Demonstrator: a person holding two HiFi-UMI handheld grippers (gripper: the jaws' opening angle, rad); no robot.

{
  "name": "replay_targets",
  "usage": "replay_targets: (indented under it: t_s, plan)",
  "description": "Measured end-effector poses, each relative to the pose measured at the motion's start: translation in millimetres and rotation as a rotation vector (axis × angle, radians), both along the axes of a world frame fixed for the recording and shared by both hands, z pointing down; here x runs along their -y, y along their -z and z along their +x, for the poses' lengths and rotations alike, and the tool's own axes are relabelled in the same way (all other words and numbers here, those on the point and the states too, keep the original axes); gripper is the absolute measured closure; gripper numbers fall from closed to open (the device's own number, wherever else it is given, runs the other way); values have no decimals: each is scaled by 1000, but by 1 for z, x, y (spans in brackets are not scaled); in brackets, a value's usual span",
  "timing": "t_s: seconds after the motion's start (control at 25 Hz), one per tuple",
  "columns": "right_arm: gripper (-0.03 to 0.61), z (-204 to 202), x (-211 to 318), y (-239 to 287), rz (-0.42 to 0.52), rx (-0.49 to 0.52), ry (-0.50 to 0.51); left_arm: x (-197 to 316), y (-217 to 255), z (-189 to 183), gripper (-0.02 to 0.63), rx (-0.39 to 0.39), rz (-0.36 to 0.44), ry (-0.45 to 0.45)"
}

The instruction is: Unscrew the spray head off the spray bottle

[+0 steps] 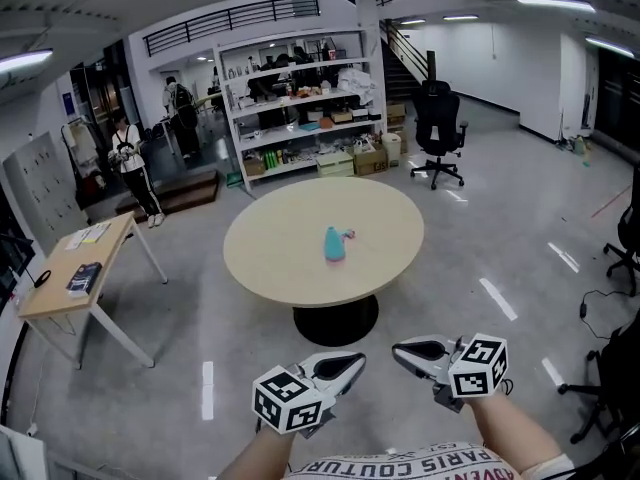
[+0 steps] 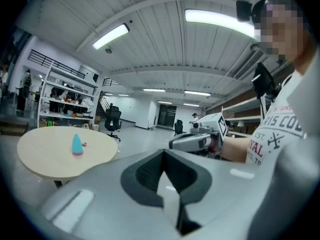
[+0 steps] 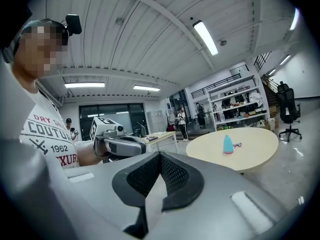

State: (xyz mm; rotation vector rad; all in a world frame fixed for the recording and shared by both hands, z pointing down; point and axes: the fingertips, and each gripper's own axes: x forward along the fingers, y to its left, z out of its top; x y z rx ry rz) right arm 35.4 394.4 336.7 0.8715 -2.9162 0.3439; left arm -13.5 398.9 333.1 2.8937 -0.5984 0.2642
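We saw our right gripper (image 3: 160, 159) with its jaws closed together, nothing between them. Ahead and to its right, a teal spray bottle (image 3: 228, 144) stood upright on a round table (image 3: 255, 153), a small pink object (image 3: 237, 145) just beside it. To its left hovered our left gripper (image 3: 120, 145).

A glossy grey floor (image 1: 500, 218) surrounds the round beige table (image 1: 280, 258). Beyond it stand white storage shelves (image 1: 300, 103), with a black office chair (image 1: 438, 123) to its right and a wooden desk (image 1: 70, 288) to its left.

Head view looks down from afar; all three views share the distant round table (image 1: 280, 253)
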Motion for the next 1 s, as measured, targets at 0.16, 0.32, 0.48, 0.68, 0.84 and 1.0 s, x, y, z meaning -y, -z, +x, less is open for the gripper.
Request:
replay_targets:
  t_s: [0.16,0.32,0.48,0.68,0.84,1.0]
  plan:
    - [577,-7,-24,5,-10,19,2,-25,6,-4,612,-1,-11,0]
    - [578,-18,-38,-4,-14,3,19,-39,2,-13,612,-14,-29,10]
    - [578,-23,-48,2,0,1,38,-47,8,-13,612,7,-8,16]
    - [578,-22,-54,5,4,12,48,-56,9,-10,612,17,5,19]
    - [578,-26,-63,7,14,10,58,-66,9,-12,612,21,12,21]
    - [578,-30,-67,8,13,14,68,-69,10,-14,612,23,9,29]
